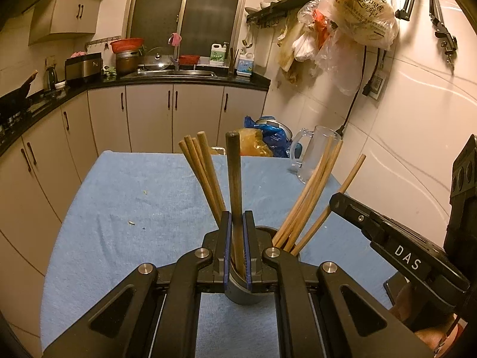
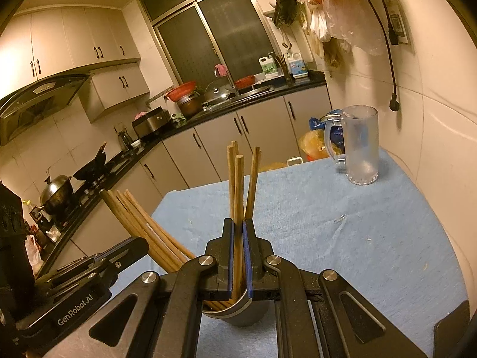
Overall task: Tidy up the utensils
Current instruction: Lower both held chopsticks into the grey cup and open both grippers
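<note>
Chopsticks fill a dark round holder (image 1: 247,294) that stands on the blue cloth (image 1: 134,197), the landmark for everything here. Directly above the holder's near rim, the left gripper (image 1: 237,232) has its jaws pinching a dark-stained stick (image 1: 234,179) whose lower end sits inside the holder. Beside it, over the same holder, the right gripper (image 2: 237,238) has its jaws clamped on a few pale chopsticks (image 2: 237,185), their lower ends also in the holder. More chopsticks (image 1: 205,173) lean out of the holder away from both grippers. Well beyond the holder, at the cloth's far corner near the tiled wall, stands a glass mug (image 2: 359,146). Farther still runs the kitchen counter (image 1: 184,77).
</note>
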`<state>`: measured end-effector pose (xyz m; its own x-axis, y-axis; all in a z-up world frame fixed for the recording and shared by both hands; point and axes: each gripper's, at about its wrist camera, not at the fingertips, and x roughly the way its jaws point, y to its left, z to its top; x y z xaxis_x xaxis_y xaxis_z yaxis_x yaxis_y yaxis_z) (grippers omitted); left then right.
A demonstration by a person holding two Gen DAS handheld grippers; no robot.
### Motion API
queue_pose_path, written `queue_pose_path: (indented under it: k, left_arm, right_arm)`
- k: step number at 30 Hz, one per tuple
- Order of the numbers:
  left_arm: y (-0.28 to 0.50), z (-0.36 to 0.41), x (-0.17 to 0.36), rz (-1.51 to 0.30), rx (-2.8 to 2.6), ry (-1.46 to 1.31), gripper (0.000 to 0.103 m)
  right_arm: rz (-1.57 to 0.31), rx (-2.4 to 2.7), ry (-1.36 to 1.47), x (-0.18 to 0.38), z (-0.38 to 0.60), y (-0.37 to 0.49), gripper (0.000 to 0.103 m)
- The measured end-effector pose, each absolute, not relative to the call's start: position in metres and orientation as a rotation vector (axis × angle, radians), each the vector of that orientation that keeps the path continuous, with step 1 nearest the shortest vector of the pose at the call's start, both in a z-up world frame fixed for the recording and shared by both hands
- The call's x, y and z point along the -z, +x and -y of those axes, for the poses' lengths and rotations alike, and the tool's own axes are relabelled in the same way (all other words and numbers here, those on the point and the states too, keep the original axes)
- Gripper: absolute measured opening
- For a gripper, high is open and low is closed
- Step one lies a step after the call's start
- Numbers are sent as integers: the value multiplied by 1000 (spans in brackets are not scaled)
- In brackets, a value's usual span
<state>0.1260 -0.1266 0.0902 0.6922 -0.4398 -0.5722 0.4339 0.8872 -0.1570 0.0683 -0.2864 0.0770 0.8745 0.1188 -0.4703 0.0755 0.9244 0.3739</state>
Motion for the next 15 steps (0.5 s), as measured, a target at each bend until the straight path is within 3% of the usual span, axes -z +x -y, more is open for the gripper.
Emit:
queue_pose_path:
  k: [15]
  left_arm:
    - [125,126,-90,-641,487,-10,7]
  right_arm:
    - [-524,-26,395,-74,287,68,7]
